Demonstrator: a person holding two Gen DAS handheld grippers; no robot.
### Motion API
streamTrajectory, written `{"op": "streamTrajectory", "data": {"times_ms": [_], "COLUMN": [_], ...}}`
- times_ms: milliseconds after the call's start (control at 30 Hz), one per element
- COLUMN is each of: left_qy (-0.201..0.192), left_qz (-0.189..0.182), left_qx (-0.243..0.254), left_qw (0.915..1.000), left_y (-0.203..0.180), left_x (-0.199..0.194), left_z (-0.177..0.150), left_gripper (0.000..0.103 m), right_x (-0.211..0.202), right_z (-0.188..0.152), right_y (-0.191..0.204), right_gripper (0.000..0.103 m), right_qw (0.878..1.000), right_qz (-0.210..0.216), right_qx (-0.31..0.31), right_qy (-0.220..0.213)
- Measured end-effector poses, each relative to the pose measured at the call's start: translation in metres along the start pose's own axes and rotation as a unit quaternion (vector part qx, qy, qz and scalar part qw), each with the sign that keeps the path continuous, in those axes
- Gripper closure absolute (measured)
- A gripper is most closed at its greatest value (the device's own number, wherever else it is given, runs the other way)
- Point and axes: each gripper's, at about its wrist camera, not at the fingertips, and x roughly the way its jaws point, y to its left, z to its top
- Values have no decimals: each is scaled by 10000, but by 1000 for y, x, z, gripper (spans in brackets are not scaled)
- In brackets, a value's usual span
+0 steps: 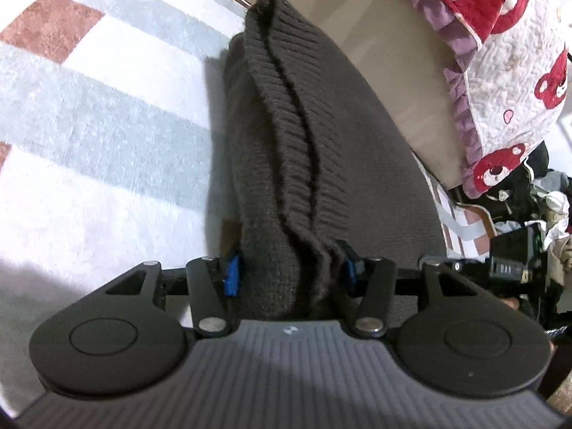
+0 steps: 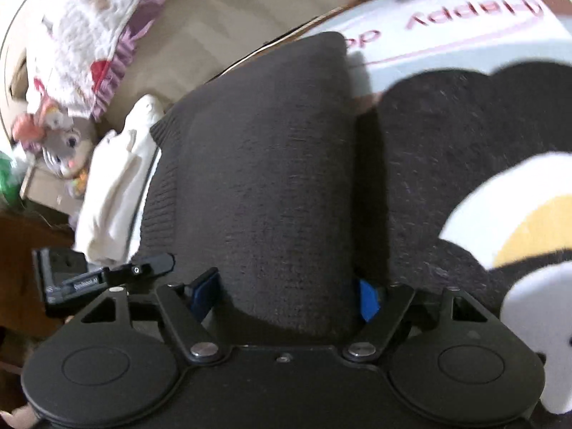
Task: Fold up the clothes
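Both claws clamped on dark knit sweater [image 1: 307,164], left claw [image 1: 290,271], right claw [image 2: 286,291], above patterned rug [image 1: 89,114]

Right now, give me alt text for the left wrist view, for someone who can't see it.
The left gripper is shut on a bunched dark knit sweater whose ribbed hem runs away from the camera. Under it lies a rug with pale blue, white and reddish squares, and a bear-print quilt hangs at upper right.
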Motion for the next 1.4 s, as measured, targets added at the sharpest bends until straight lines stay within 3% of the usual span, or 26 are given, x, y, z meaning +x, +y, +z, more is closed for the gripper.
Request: {"op": "streamTrajectory", "data": {"times_ms": [67,100,133,200,267,400,500,667,833,1000,1167,1233,1400], "left_qy": [-215,-342,-450,-667,-918,-1454,-1756,-2351,-2600,-2769,-3047,-3104,-3089], "left_qz": [378,723,1031,1554,1662,2195,2319,2501,2576,3318,3693,3748,3708], "left_qx": [536,1022,1440,2141,2256,3059,2776,2473,1566,1875,1961,1950,1673], "left_qw": [9976,9915,9832,9621,9555,9149,9156,9061,9173,8821,8557,8516,8597], "left_y": [-18,-33,-49,-78,-92,-124,-130,-132,-117,-128,-127,-124,-106], "left_x": [1,1,1,-1,-15,-56,-84,-118,-176,-236,-295,-308,-330], "left_z": [-5,-11,-18,-30,-35,-58,-64,-69,-87,-92,-99,-98,-92], "left_gripper": [72,74,75,78,79,79,79,79,78,79,79,79,78], "right_x": [7,13,19,21,6,-18,-26,-32,-42,-32,-26,-23,-9], "right_z": [5,10,13,14,11,-5,-19,-35,-41,-54,-67,-70,-66], "right_y": [-2,1,5,20,41,92,136,194,238,307,351,365,391], "right_gripper": [19,17,19,40,46,48,49,49,49,49,49,49,50], "right_qw": [9999,9997,9996,9994,9978,9905,9804,9648,9598,9375,9213,9155,9107], "right_qz": [146,169,172,78,36,53,103,80,349,739,1238,1345,1488], "right_qx": [17,9,-8,-88,-328,-1018,-1661,-2357,-2561,-3215,-3526,-3630,-3727], "right_qy": [-68,-157,-233,-335,-577,-926,-1051,-1159,-1096,-1106,-1071,-1094,-979]}}
